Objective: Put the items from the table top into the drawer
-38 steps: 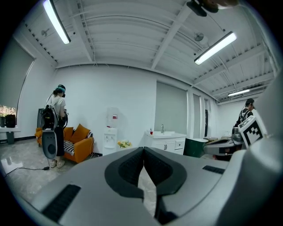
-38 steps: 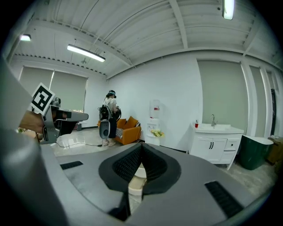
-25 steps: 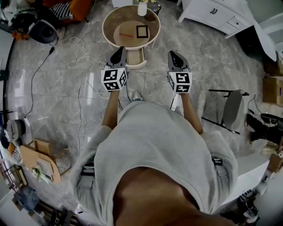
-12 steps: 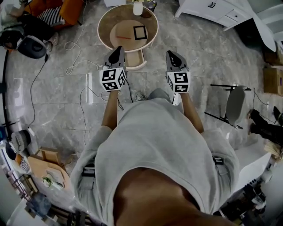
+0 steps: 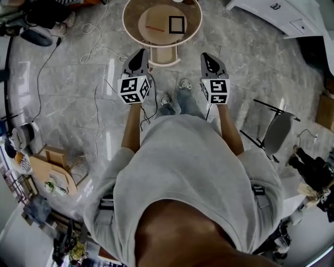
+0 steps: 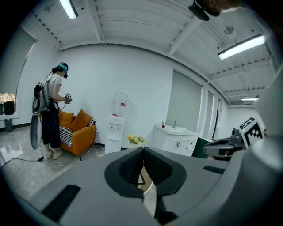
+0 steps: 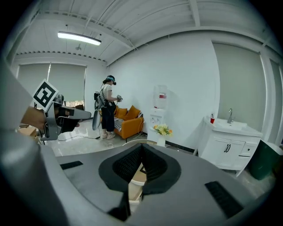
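Note:
A round table (image 5: 133, 31) stands at the top of the head view. A black square frame (image 5: 177, 24) and a thin red stick (image 5: 154, 27) lie on its top. Below the top, its drawer (image 5: 163, 55) is pulled out toward me. My left gripper (image 5: 139, 53) hangs just left of the drawer front, and my right gripper (image 5: 207, 56) a little to the drawer's right. Both are shut and hold nothing. In the left gripper view the pads (image 6: 132, 165) meet, as do the pads (image 7: 132, 163) in the right gripper view, with the table glimpsed behind them.
Cables (image 5: 99, 99) trail over the marble floor at the left. A folding chair (image 5: 274, 130) stands at the right and a white cabinet (image 5: 282, 13) at the top right. Further off are an orange sofa (image 6: 77, 132), a person (image 6: 53, 114) and a water dispenser (image 6: 117, 121).
The person has stepped forward, so their shoes now show below the drawer. Both grippers came along, staying shut and level with the drawer front. The table has slid toward the top edge.

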A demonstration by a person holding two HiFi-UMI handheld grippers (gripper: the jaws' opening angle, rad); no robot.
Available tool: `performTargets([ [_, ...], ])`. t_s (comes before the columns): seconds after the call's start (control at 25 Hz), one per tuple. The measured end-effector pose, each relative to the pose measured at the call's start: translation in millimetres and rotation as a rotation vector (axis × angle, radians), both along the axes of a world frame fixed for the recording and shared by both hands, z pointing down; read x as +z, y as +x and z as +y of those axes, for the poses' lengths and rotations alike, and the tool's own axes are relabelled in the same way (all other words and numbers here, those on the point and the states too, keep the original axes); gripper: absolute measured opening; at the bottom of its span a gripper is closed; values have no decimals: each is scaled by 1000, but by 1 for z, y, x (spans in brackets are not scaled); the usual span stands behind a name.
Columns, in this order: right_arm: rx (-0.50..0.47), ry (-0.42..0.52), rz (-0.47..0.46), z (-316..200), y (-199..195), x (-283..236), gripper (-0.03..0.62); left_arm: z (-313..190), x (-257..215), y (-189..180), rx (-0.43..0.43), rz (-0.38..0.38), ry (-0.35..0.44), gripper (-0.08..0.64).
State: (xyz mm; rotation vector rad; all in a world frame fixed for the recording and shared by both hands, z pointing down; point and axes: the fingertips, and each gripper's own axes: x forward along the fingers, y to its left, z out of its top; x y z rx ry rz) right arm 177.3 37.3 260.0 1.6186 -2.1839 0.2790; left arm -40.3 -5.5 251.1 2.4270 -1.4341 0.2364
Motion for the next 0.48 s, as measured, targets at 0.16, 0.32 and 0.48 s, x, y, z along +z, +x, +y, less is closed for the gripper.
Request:
performTargets([
  [0.16, -51, -23, -22, -29, 13, 20, 25, -13, 19, 2, -60, -49, -50, 15],
  [0.32, -88, -63, -52, -48, 27, 50, 25, -19, 36, 10, -92, -89, -87, 15],
  [0.48, -119, -105, -66, -62, 43, 83, 25, -22, 56, 25, -97, -136, -130, 15],
])
